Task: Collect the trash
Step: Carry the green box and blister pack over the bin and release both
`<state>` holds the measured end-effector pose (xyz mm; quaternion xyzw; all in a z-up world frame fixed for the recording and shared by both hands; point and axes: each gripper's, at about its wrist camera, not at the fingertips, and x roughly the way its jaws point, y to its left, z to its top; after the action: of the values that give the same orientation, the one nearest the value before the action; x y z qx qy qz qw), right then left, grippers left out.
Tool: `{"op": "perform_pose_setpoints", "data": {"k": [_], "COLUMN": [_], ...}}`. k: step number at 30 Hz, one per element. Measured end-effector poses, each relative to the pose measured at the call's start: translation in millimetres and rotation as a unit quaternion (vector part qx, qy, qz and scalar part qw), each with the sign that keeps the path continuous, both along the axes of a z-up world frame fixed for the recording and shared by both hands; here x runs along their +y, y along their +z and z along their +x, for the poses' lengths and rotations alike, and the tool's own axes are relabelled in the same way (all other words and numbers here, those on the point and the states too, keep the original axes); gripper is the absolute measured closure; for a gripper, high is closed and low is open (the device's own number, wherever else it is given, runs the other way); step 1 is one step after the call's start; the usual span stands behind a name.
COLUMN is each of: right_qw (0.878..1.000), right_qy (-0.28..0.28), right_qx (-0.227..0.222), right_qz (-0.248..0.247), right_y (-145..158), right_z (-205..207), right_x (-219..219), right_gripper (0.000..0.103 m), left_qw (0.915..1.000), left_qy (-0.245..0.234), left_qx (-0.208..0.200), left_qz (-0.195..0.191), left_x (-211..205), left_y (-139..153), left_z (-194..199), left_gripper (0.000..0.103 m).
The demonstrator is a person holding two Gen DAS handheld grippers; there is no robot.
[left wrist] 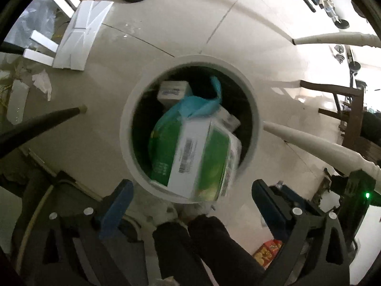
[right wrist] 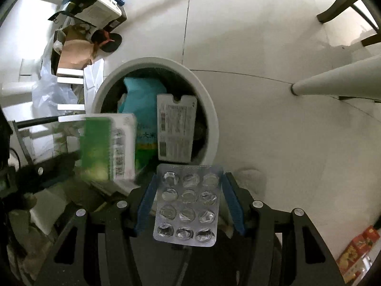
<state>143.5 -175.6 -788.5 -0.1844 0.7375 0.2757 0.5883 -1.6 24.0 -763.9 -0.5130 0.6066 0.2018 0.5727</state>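
A round white trash bin stands on the pale floor, right under both grippers. It holds a blue bag, a green packet and a small white carton. A green and white box, blurred, hangs over the bin's near rim, touching neither pad. My left gripper is open wide, its blue pads on either side of the box. In the right wrist view the box is at the bin's left edge. My right gripper is shut on a silver blister pack, its pockets emptied, held at the bin's near edge.
White table legs and a dark chair stand to the right of the bin. White foam pieces, a flattened white carton and brown cardboard lie to the left. A red box lies nearby. A person's dark legs are close below.
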Motion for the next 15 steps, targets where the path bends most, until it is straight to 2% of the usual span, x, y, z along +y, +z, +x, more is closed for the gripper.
{"op": "perform_pose_setpoints", "data": {"k": [3,5,8,9,11,12,15], "right_qw": [1.0,0.999,0.998,0.998,0.998,0.998,0.998], "right_qy": [-0.011,-0.015,-0.017,-0.013,-0.009,-0.005,0.016], "right_qx": [0.008,0.013,0.025,0.025,0.022,0.01,-0.009], "right_qz": [0.021,0.031,0.053,0.059,0.065,0.064,0.054], "right_y": [-4,-5,-4,-3,-1,1,3], "right_z": [4,4,2,-1,-4,-6,-11], "right_x": [11,16,26,29,31,32,30], "right_gripper": [0.044,0.044,0.043,0.039,0.004,0.0,0.0], "left_qw": [0.9994,0.9968,0.9885,0.9869,0.984,0.9835,0.982], "left_qy": [0.015,0.023,0.024,0.026,0.028,0.026,0.021], "left_qx": [0.008,0.018,0.048,0.052,0.064,0.068,0.082], "left_qz": [0.03,0.075,0.142,0.151,0.164,0.166,0.169], "left_x": [1,1,-4,-5,-9,-10,-17], "left_y": [11,22,40,42,44,42,39], "left_z": [-14,-23,-36,-38,-44,-45,-47], "left_gripper": [0.001,0.001,0.001,0.001,0.001,0.001,0.001]}}
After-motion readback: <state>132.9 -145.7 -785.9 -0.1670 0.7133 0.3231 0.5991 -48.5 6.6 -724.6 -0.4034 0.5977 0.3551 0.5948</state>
